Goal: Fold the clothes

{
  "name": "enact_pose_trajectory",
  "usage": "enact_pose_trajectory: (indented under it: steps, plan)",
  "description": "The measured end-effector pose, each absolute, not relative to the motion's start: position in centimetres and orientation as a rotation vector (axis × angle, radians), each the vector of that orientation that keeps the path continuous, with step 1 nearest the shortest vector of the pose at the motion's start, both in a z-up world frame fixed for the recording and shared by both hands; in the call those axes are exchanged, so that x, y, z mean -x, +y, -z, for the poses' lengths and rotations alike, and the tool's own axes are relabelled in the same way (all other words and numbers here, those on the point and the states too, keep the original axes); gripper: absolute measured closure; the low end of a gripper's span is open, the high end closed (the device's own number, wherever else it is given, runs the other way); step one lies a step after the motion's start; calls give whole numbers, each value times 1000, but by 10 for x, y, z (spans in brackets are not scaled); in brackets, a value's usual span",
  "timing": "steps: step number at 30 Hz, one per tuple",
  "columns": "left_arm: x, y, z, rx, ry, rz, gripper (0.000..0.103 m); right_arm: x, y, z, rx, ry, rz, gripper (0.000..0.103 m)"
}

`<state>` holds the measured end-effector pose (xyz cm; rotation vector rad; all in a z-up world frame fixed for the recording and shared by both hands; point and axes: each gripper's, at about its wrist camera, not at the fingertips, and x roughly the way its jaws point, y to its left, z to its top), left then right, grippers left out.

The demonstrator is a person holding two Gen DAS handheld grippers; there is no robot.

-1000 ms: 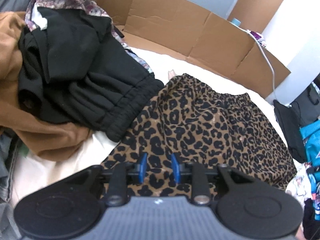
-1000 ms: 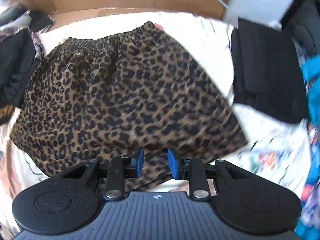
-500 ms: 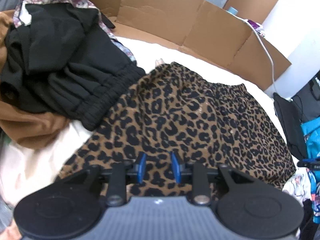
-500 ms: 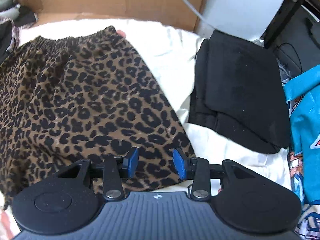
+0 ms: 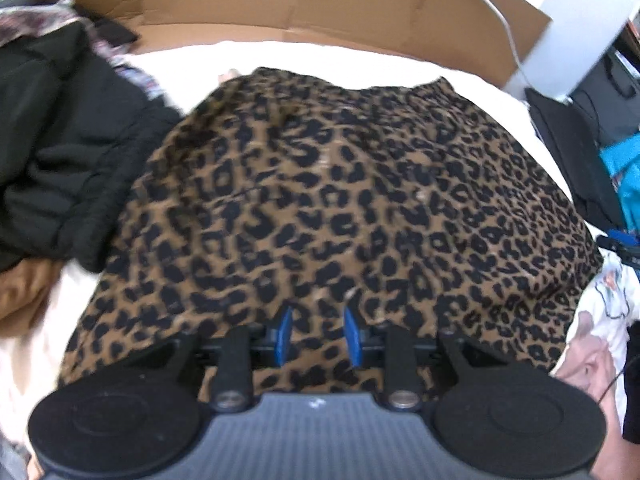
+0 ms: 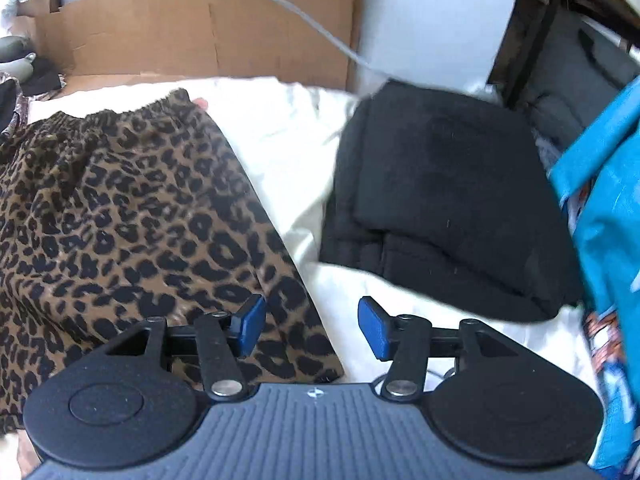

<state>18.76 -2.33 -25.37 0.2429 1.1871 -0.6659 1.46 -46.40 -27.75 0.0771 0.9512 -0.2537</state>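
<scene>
The right gripper had just widened its blue jaws and shifted to the near right corner of the brown, black-spotted leopard-print skirt, which lay spread flat on the white bed sheet; nothing sat between its fingers, so a corner grab looked imminent. The left gripper had moved over the hem's middle, jaws narrowly parted and apparently empty, though blur made contact hard to judge. A folded black garment lay just right of the skirt.

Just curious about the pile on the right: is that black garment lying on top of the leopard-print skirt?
No, the folded black garment lies apart from the leopard-print skirt, with white sheet showing between them.
</scene>
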Motion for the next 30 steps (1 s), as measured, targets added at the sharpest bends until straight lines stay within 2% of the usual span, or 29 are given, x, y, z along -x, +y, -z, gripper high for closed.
enact_pose_trajectory:
  steps: [7, 9, 11, 13, 14, 15, 30]
  plan:
    - [-185, -67, 264, -292, 1234, 691, 72, -13, -487, 310, -268, 973, 201, 46]
    - [-187, -77, 264, -307, 1239, 695, 72, -10, -489, 310, -294, 964, 177, 59]
    - [-187, -85, 265, -319, 1234, 698, 72, -8, -493, 309, -324, 952, 169, 77]
    - [-187, -92, 267, -313, 1234, 705, 72, -6, -496, 309, -350, 939, 171, 85]
    - [-187, -96, 269, -303, 1238, 718, 72, -5, -498, 308, -361, 934, 173, 97]
    - [-186, -101, 270, -295, 1239, 739, 71, -5, -498, 307, -360, 933, 175, 99]
    - [-158, -129, 296, -335, 1248, 826, 71, -3, -520, 302, -430, 948, 280, 102]
